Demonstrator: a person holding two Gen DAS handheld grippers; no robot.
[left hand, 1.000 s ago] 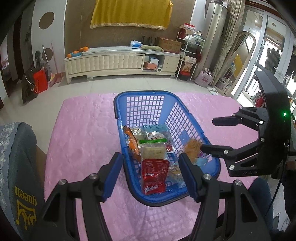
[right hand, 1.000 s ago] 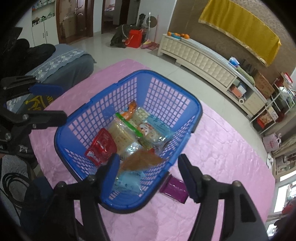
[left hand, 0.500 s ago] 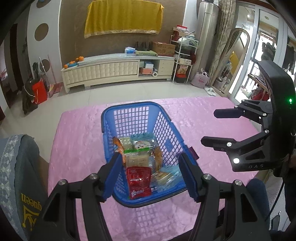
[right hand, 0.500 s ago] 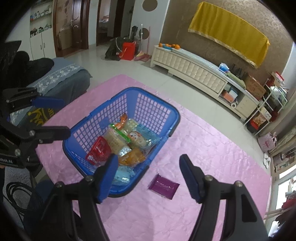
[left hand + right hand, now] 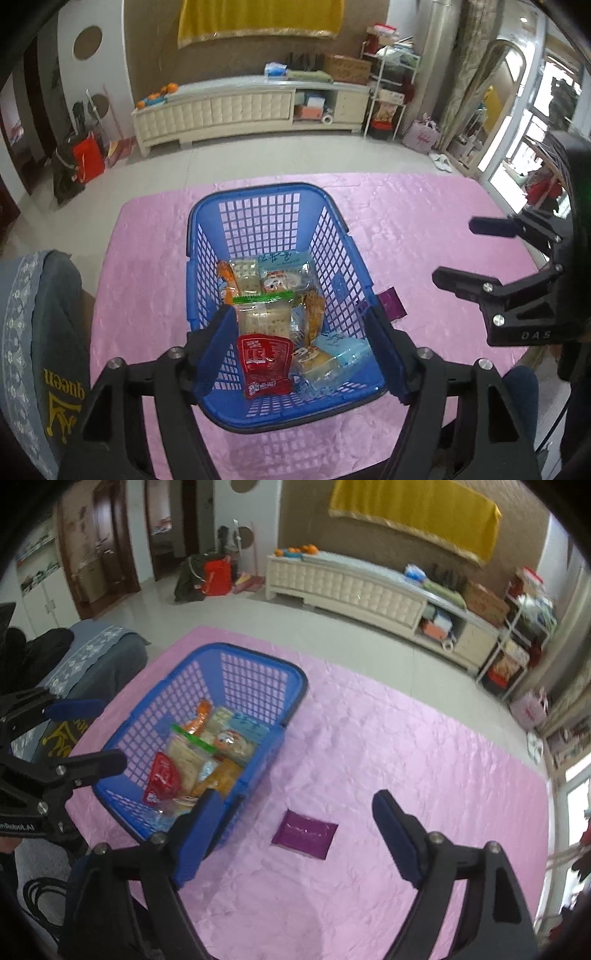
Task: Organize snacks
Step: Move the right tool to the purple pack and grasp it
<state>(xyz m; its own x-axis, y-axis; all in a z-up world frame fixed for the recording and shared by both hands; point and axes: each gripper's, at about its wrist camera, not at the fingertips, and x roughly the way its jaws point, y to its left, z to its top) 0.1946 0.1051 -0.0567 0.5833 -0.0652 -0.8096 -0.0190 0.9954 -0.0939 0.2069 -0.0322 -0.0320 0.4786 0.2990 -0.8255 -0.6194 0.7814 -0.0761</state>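
Left gripper: we find its jaws opening and empty; they hang above the near end of the basket with nothing pressed between the pads.
Basket: we note a blue lattice basket on the pink tablecloth, left of centre in the right wrist view, holding the gathered snacks.
Contents: we count a red sachet, a green-topped cracker pack, an orange pack and pale blue wrapped pieces, lying loose and overlapping.
Purple packet: we see it flat on the cloth, just outside the basket's right wall, apart from it.
Right gripper: we find its jaws opening wide, empty, framing the purple packet from above.
Step in hand: we judge this the approach to the last stray snack.
Next move: we judge it calls for a descent, a close on the thin packet's edges, then a carry over the basket rim.
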